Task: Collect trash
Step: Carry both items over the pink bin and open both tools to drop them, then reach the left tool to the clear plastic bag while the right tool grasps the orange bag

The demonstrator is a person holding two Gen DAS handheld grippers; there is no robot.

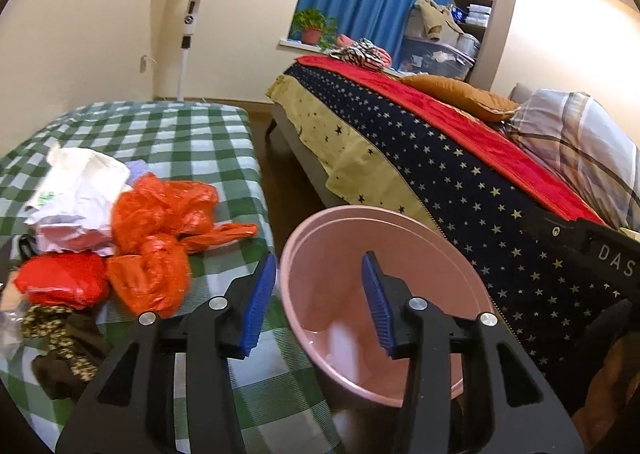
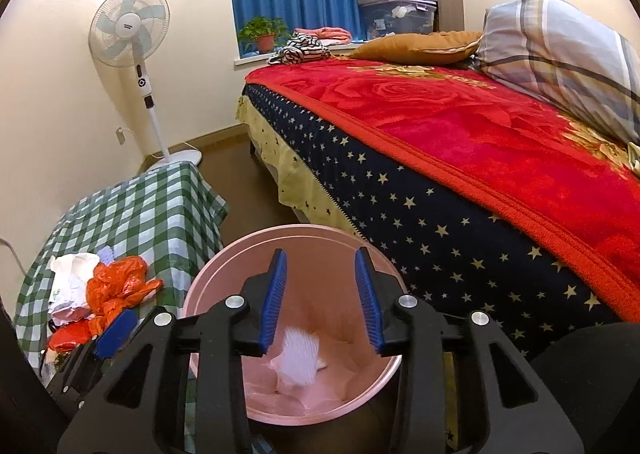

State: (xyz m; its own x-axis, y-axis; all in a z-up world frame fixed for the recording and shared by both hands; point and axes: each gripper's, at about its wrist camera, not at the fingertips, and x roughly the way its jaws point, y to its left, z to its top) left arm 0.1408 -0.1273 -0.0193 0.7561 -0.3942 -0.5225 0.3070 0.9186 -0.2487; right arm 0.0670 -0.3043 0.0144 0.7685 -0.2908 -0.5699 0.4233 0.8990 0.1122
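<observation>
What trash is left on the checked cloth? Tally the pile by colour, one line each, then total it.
Bundle edges blur together, so the counts are approximate.
Orange plastic bags: 2
Red bag: 1
White crumpled paper or plastic: 1
Dark patterned scrap: 1
Total: 5
One more white piece is already in the pink bin.

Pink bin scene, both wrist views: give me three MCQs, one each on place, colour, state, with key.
1. Where is the trash pile?
A. on the checked table
B. on the bed
C. on the floor

2. What colour are the crumpled plastic bags?
A. blue
B. orange
C. black

3. What state is the right gripper in over the pink bin?
A. shut on a bag
B. open, holding nothing
C. shut, empty

Key: A, the pile lies on the cloth; B, the bags are orange; B, nothing sits between the spread pads.
</observation>
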